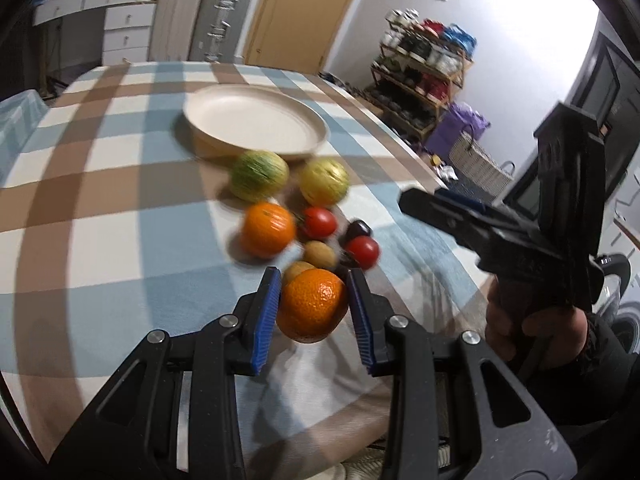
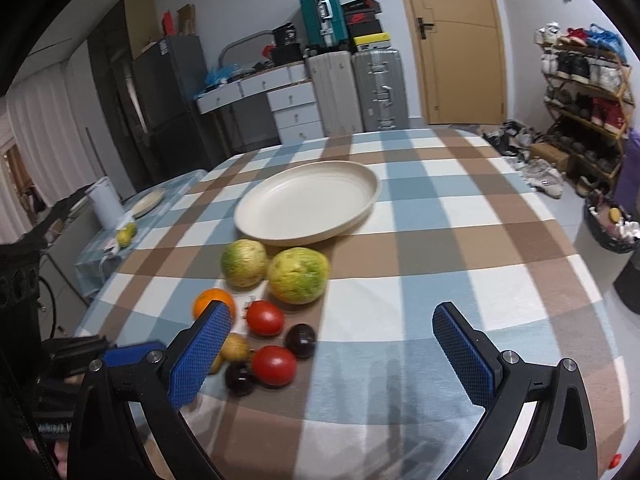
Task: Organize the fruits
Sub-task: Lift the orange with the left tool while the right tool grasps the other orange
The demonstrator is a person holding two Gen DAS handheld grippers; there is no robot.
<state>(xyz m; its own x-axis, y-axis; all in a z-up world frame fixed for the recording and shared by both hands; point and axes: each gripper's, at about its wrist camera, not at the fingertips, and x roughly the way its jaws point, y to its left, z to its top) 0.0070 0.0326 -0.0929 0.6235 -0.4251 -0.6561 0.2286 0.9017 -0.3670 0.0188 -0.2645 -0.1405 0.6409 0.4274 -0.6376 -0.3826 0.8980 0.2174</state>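
My left gripper (image 1: pixel 314 306) is shut on an orange (image 1: pixel 314 304) and holds it above the checked cloth. Beyond it lie another orange (image 1: pixel 267 230), two red tomatoes (image 1: pixel 319 222), two yellow-green melons (image 1: pixel 259 175), small brown fruits (image 1: pixel 319 254) and dark plums (image 1: pixel 356 230). A cream plate (image 1: pixel 256 120) stands empty behind them. My right gripper (image 2: pixel 332 344) is open and empty above the cloth, with the fruit cluster by its left finger: tomatoes (image 2: pixel 265 317), plums (image 2: pixel 300 340), melons (image 2: pixel 298 275) and the plate (image 2: pixel 308 204). It also shows in the left wrist view (image 1: pixel 424 200).
The table's right edge (image 1: pixel 400 136) drops to a floor with a woven basket (image 1: pixel 476 160) and shoe rack (image 1: pixel 420 76). A side table with a white kettle (image 2: pixel 105 204) stands left of the table. Drawers and suitcases (image 2: pixel 352 92) stand behind.
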